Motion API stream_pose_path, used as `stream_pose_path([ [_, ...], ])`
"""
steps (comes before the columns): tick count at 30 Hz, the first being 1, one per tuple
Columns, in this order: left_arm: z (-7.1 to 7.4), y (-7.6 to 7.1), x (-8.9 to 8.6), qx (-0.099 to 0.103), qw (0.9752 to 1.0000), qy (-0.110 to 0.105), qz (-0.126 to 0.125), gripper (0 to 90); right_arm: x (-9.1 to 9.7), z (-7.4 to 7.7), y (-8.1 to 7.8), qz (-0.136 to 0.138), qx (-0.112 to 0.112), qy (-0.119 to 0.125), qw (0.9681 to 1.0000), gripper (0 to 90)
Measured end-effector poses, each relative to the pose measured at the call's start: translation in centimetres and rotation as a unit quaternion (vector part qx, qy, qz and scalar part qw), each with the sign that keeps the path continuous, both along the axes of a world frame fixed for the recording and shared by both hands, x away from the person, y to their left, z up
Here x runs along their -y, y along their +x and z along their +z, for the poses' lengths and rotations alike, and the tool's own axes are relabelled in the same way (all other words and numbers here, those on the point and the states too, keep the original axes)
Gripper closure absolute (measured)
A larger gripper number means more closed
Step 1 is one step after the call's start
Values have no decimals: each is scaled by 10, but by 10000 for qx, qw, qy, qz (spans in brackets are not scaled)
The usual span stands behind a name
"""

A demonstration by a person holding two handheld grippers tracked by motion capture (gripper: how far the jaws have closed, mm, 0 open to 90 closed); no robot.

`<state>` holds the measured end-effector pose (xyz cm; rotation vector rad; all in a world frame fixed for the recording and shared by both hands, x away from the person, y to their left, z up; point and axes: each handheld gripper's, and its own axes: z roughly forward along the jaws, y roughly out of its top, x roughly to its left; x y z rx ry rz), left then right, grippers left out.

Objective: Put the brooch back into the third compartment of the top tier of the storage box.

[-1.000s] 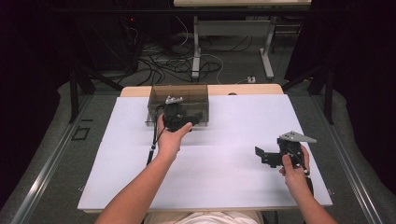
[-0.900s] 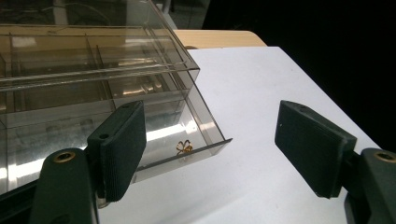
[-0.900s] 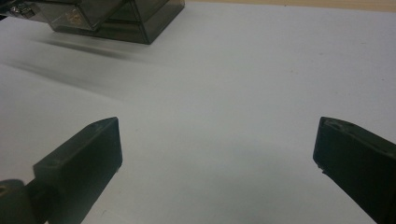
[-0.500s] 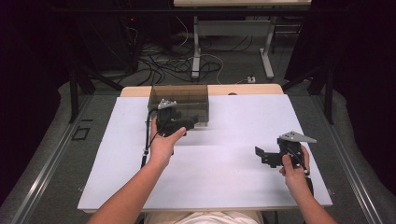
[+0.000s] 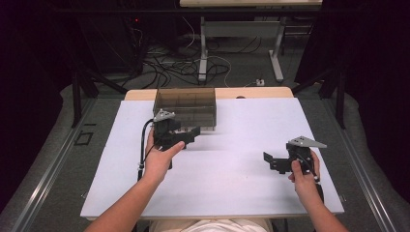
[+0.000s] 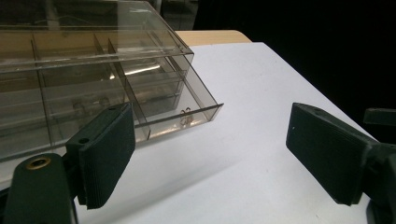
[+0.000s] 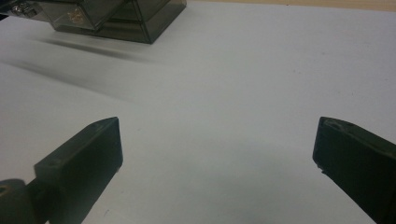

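Left gripper (image 5: 189, 136) hovers over the white table (image 5: 241, 193) just in front of the smoky transparent drawer cabinet (image 5: 186, 105), its jaws spread wide and just now opening further, nothing between them. In the left gripper view the cabinet's bottom drawer (image 6: 187, 109) stands pulled out a little, beyond the left pad (image 6: 109, 154). That cabinet sits at the far edge of the table, left of centre. Right gripper (image 5: 271, 162) is well apart at the near right, jaws wide over bare tabletop.
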<state>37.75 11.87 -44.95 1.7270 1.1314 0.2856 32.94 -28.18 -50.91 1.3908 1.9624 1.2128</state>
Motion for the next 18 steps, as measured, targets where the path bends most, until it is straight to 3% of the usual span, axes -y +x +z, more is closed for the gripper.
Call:
stream_pose_path([
  [8, -9, -14, -13, -88, 10000, 7, -46, 3, -1, 0, 0, 2, -19, 26, 10000, 12],
  [18, -22, -32, -27, -9, 10000, 81, -30, 3, -3, 0, 0, 25, -3, 12, 10000, 12],
])
